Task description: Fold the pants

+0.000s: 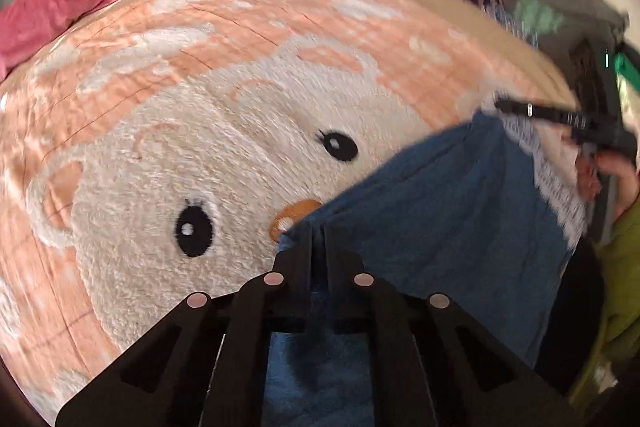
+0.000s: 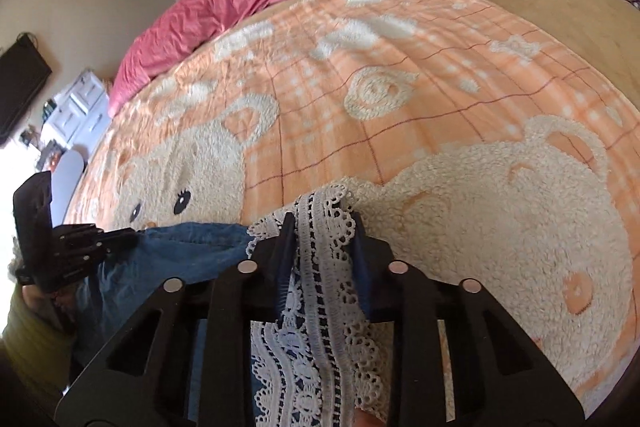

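Here soft, limp blue denim pants with white lace hems [image 1: 460,195] are clamped by left gripper [image 1: 318,243] jaws at the denim edge, by right gripper [image 2: 320,227] jaws at the snag-prone lace.

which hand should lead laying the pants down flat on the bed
Probably right: the right gripper pinches the lace hem over open blanket; the left gripper holds the denim edge.

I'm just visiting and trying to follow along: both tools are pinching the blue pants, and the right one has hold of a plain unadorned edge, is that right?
Not quite. The right tool is pinching the white lace trim of the blue pants, not a plain edge; the right wrist view shows the lace between its fingers. The rest holds: the left tool also pinches the denim.
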`<state>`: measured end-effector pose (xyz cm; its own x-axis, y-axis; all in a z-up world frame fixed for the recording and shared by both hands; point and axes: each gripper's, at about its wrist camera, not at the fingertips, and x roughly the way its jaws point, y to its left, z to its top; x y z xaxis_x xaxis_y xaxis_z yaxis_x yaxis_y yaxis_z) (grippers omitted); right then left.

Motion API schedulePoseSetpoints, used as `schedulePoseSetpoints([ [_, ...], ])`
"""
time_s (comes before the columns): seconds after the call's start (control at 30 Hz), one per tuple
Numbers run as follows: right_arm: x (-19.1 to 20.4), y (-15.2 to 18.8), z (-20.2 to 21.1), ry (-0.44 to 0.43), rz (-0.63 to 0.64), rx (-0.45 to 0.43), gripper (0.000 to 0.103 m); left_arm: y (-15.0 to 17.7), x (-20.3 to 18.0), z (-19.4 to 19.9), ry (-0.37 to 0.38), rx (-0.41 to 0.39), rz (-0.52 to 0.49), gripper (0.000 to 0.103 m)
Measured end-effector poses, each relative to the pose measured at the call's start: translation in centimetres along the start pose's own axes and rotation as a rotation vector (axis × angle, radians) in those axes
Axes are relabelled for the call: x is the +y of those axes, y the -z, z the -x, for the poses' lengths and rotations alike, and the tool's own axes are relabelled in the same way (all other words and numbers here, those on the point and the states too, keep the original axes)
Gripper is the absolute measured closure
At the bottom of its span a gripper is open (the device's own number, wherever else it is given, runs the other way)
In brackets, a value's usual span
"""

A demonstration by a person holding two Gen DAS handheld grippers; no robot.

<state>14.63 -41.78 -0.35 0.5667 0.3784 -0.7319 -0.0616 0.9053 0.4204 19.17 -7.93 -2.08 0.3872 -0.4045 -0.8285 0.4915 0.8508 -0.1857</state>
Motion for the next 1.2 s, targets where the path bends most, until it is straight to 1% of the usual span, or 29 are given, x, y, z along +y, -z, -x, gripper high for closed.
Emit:
schedulePoseSetpoints([
  [0.03, -0.1, 0.1, 0.1, 0.006, -0.003, -0.01, 0.084, -0.1, 0.5, 0.6, -0.007, -0.032, 0.032, 0.098],
  [0.13, 0.0, 0.2, -0.3, 0.022, -0.004, -0.009, 0.084, -0.3, 0.9, 1.0, -0.035, -0.068, 0.067, 0.098],
  [0.2, 0.1, 0.4, -0.8, 0.051, 0.008, 0.003, 0.082, -0.3, 0.5, 0.2, -0.07, -0.05, 0.042, 0.098],
  [0.23, 0.4, 0.6, -1.2, 0.061, 0.026, 0.024, 0.078, -0.1, 0.2, -0.5, -0.09, -0.026, 0.022, 0.098],
  [0.3, 0.5, 0.7, -1.2, 0.065, 0.036, 0.026, 0.072, 0.4, -0.2, -0.9, -0.095, -0.008, 0.014, 0.094],
  [0.33, 0.5, 0.8, -1.0, 0.052, 0.036, 0.023, 0.065, 0.6, -0.1, -0.4, -0.094, -0.015, 0.021, 0.084],
  [0.37, 0.4, 0.8, -0.7, 0.044, 0.03, 0.015, 0.062, 0.7, 0.1, 0.1, -0.087, -0.027, 0.032, 0.076],
  [0.4, 0.2, 0.8, -0.5, 0.041, 0.022, 0.007, 0.061, 0.8, 0.4, 0.6, -0.086, -0.04, 0.048, 0.057],
  [0.43, -0.1, 0.6, -0.4, 0.03, 0.007, 0.006, 0.061, 1.0, 0.7, 1.3, -0.084, -0.055, 0.068, 0.051],
  [0.5, -0.8, 0.3, -0.7, 0.004, -0.027, 0.02, 0.061, 1.2, 1.5, 2.1, -0.086, -0.065, 0.092, 0.051],
  [0.57, -1.6, 0.0, -1.6, -0.04, -0.054, 0.05, 0.061, 1.2, 2.4, 1.8, -0.084, -0.048, 0.121, 0.051],
  [0.6, -1.8, 0.0, -1.8, -0.051, -0.058, 0.057, 0.06, 1.3, 3.1, 1.3, -0.067, -0.021, 0.152, 0.051],
  [0.67, -1.9, -0.1, -2.2, -0.092, -0.056, 0.067, 0.061, 1.4, 3.7, 0.3, -0.025, 0.004, 0.192, 0.053],
  [0.7, -1.7, 0.0, -2.2, -0.112, -0.047, 0.072, 0.066, 1.5, 3.6, -0.2, -0.007, 0.011, 0.201, 0.054],
  [0.73, -1.6, 0.1, -2.3, -0.126, -0.043, 0.077, 0.07, 1.6, 3.4, -0.4, -0.01, 0.009, 0.196, 0.054],
  [0.77, -1.4, 0.3, -2.3, -0.144, -0.042, 0.082, 0.078, 1.7, 3.0, -0.5, -0.021, 0.005, 0.186, 0.055],
  [0.8, -1.3, 0.6, -2.2, -0.162, -0.043, 0.078, 0.085, 1.8, 2.7, -0.5, -0.026, -0.001, 0.182, 0.068],
  [0.83, -1.2, 0.8, -2.0, -0.17, -0.043, 0.065, 0.087, 1.8, 2.5, -0.4, 0.007, -0.008, 0.19, 0.082],
  [0.87, -0.9, 0.9, -1.4, -0.162, -0.032, 0.042, 0.09, 1.9, 2.3, -0.3, 0.03, -0.012, 0.197, 0.086],
  [0.9, -0.6, 1.0, -0.6, -0.149, -0.016, 0.011, 0.09, 1.9, 1.9, -0.1, 0.023, -0.024, 0.184, 0.087],
  [0.97, 0.0, 0.9, 0.6, -0.135, 0.003, -0.036, 0.091, 1.9, 1.2, 0.4, -0.017, -0.053, 0.139, 0.088],
  [1.0, 0.2, 0.7, 1.0, -0.114, 0.017, -0.054, 0.091, 1.8, 1.0, 0.6, -0.032, -0.069, 0.12, 0.088],
  [1.03, 0.6, 0.6, 1.2, -0.073, 0.042, -0.062, 0.091, 1.7, 0.7, 0.7, -0.042, -0.08, 0.108, 0.088],
  [1.07, 0.8, 0.4, 0.9, -0.048, 0.058, -0.055, 0.091, 1.6, 0.7, 0.7, -0.054, -0.084, 0.105, 0.088],
  [1.17, 0.9, 0.5, -0.8, 0.034, 0.107, -0.002, 0.09, 1.3, 0.0, -0.7, -0.194, -0.074, 0.024, 0.088],
  [1.2, 1.1, 0.6, -1.4, 0.066, 0.139, 0.016, 0.087, 1.4, 0.1, -1.3, -0.203, -0.063, 0.012, 0.088],
])
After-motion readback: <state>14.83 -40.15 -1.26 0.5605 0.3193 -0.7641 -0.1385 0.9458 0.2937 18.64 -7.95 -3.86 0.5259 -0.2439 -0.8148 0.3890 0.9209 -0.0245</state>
